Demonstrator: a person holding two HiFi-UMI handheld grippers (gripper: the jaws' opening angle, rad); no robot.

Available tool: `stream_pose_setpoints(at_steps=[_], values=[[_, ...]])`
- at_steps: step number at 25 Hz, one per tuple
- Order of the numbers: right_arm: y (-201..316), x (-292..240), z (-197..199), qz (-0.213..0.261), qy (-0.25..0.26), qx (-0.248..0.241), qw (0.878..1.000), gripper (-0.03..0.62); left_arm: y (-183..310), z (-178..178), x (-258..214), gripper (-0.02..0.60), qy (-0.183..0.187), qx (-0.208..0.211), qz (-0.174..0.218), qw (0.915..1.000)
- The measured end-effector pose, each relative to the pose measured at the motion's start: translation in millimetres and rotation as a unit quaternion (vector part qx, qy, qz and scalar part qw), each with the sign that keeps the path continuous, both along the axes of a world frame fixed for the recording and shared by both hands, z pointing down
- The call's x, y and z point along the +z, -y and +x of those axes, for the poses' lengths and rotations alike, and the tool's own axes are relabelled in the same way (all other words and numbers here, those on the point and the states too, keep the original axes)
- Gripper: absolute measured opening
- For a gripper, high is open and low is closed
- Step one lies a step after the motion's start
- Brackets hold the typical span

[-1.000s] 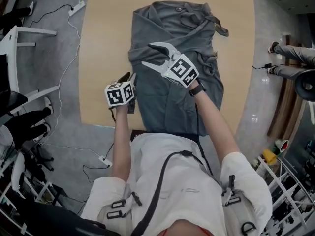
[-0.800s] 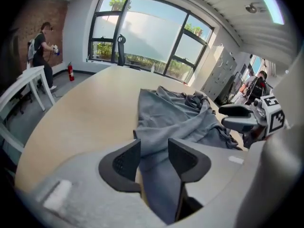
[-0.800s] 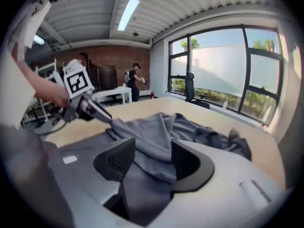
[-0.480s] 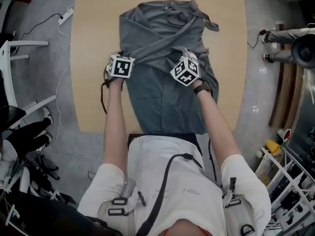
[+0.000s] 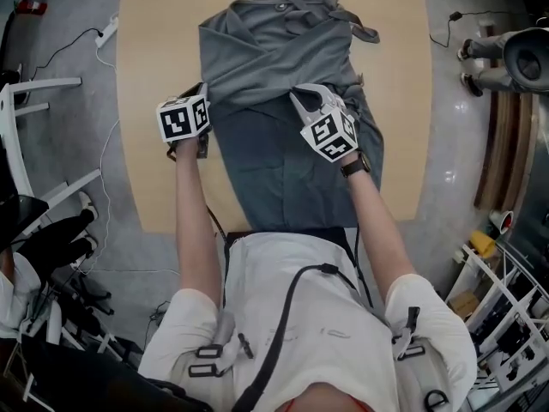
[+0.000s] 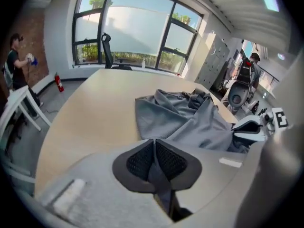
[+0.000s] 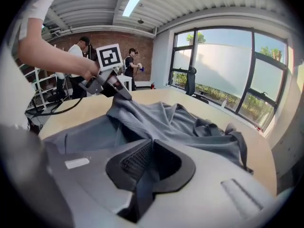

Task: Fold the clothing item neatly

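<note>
A: Count of clothing?

B: Just one: a crumpled grey fabric garment (image 5: 283, 157). Lies lengthwise down the middle of one pale wooden table (image 5: 146, 58), with its near end at the table's near edge.

A: And grippers?

B: Two, with one black-and-white marker cube (image 5: 183, 118) apiece. Left gripper (image 5: 202, 94) at the garment's left edge. Right gripper (image 5: 300, 97) on the cloth to the right of the middle. About level with each other in the head view, well apart.

A: Jaws?

B: Have just been closing on both sides, and now squeeze together on cloth. In the left gripper view, two black ribbed pads (image 6: 137, 159) with one thin strip of grey fabric pinched between them and trailing down below. Same in the right gripper view — one strip of grey fabric nipped between the two pads (image 7: 135, 161).

A: Between the two grips?

B: One raised fold (image 5: 257, 93), stretched slantwise from one gripper to the other over the flatter layer beneath. Beyond it, bunched cloth and one narrow strap-like end (image 5: 364, 33) trailing off to the far right.

A: Around the table?

B: One white power strip (image 5: 107, 29) with its cable on the grey floor at the left — and one white chair frame (image 5: 43, 84) nearer the picture's edge.
</note>
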State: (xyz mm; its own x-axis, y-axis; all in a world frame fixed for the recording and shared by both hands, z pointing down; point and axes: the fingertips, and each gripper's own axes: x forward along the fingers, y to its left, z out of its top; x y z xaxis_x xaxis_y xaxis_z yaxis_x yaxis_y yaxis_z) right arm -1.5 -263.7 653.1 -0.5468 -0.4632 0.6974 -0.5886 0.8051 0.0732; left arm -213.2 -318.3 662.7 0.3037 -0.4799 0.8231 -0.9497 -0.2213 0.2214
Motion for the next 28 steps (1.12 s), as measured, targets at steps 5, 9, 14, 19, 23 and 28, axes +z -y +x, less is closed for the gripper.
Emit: stream_pose_setpoints(at_steps=[5,9,14,19,23,28], values=[[-30,-22,15,0.0,0.005,0.012,1.0,0.02,13,-3,-5,0.017,0.032,0.033,0.013,0.9989],[-64,18,2,-0.081,0.007,-0.008,0.997,0.187,-1,-3,36,0.053,0.096,0.052,-0.023,0.9937],[-56,-3,42,-0.046,0.022,0.085,0.995,0.19,-16,-2,14,0.112,0.095,0.017,0.0,0.9954],[-50,15,114,-0.039,-0.037,0.203,0.978,0.164,-48,20,1,0.112,0.082,0.031,0.01,0.9961],[-27,41,125,-0.042,-0.074,0.215,0.973,0.161,-66,43,-9,0.112,0.081,0.052,0.02,0.9952],[-25,50,120,-0.098,-0.056,0.229,0.967,0.034,-80,64,-16,0.112,0.078,0.077,0.027,0.9936]])
